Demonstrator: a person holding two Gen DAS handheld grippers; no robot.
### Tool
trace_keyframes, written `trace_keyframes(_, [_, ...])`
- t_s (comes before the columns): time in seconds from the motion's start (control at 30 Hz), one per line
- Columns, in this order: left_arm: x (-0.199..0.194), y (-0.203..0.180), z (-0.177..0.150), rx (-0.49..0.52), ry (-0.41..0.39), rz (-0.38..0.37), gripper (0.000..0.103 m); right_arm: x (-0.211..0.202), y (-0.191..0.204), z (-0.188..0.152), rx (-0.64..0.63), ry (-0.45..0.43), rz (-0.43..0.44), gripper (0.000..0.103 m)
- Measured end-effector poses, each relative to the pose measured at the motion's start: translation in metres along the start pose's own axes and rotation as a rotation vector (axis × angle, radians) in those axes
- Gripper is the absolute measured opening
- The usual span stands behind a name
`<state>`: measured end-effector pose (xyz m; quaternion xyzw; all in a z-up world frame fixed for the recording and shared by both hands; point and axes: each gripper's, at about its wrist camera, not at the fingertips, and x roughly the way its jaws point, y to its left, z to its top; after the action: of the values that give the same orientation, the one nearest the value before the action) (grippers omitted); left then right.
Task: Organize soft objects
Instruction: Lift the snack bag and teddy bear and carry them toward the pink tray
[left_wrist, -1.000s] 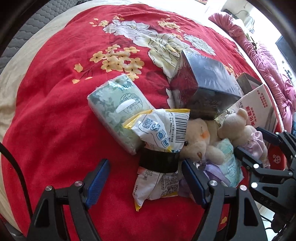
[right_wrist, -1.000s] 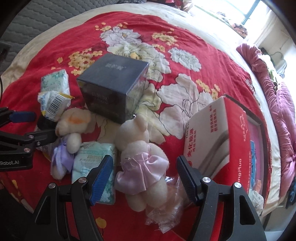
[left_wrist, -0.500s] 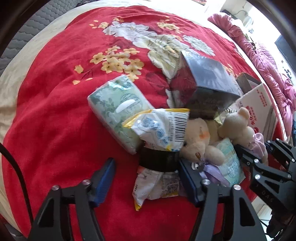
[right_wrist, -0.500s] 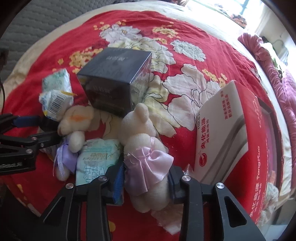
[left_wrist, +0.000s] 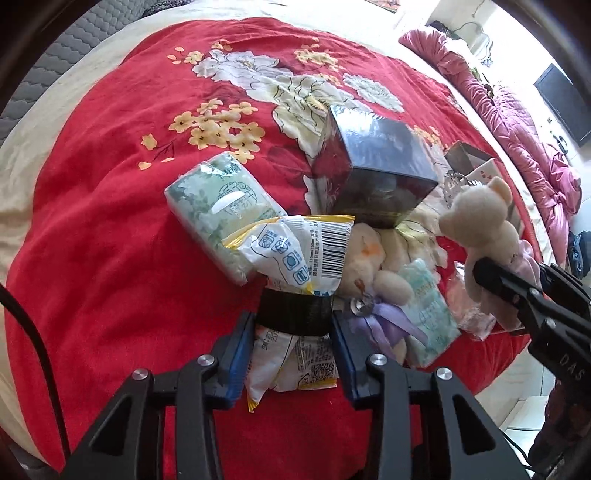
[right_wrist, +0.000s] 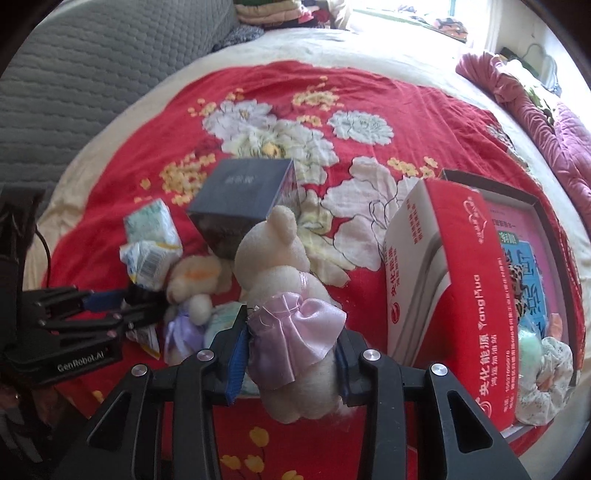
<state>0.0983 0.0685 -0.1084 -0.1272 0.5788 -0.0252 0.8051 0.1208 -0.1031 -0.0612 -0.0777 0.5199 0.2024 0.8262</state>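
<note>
Left claw (left_wrist: 293, 347) straddles snack packet (left_wrist: 291, 258) on red bedspread (left_wrist: 110, 221); jaws have just been closing, blue pads at black band round packet's middle, contact likely but not certain. Packet looks light, crinkly, slippery; banded waist judged best hold. Lilac-bowed bear (left_wrist: 373, 273) lies just beside it. Right claw (right_wrist: 291, 356) clamped on pink-skirted bear (right_wrist: 284, 288) at waist, jaws have just closed, bear raised off bedspread. Plush soft, light, squashes without harm. Red box (right_wrist: 461, 295) sits right, scrunchies (right_wrist: 546, 362) inside.
</note>
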Motion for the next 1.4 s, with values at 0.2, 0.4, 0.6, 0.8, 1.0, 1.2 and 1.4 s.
trace_keyframes(0.2, [-0.028,-0.004,-0.003,0.004,-0.047,-0.006,0.041,-0.016,0.002,-0.001,0.02,-0.033,0.022,0.039])
trace_keyframes(0.4, [-0.051,-0.009,-0.007,0.024,-0.077,0.016,0.041,-0.037,0.004,-0.004,0.023,-0.065,0.032,0.039])
trace_keyframes(0.6, [-0.068,-0.022,-0.013,0.041,-0.103,0.017,0.041,-0.058,0.004,-0.009,0.027,-0.095,0.028,0.039])
trace_keyframes(0.8, [-0.085,-0.044,-0.021,0.079,-0.126,0.016,0.041,-0.085,-0.002,-0.018,0.045,-0.136,0.023,0.039])
trace_keyframes(1.0, [-0.102,-0.07,-0.022,0.114,-0.159,0.003,0.041,-0.109,-0.017,-0.025,0.069,-0.163,-0.002,0.039])
trace_keyframes(1.2, [-0.111,-0.101,-0.019,0.151,-0.182,0.001,0.041,-0.137,-0.035,-0.035,0.109,-0.211,-0.024,0.039])
trace_keyframes(1.4, [-0.111,-0.135,-0.022,0.21,-0.181,-0.015,0.041,-0.153,-0.054,-0.037,0.17,-0.239,-0.017,0.039])
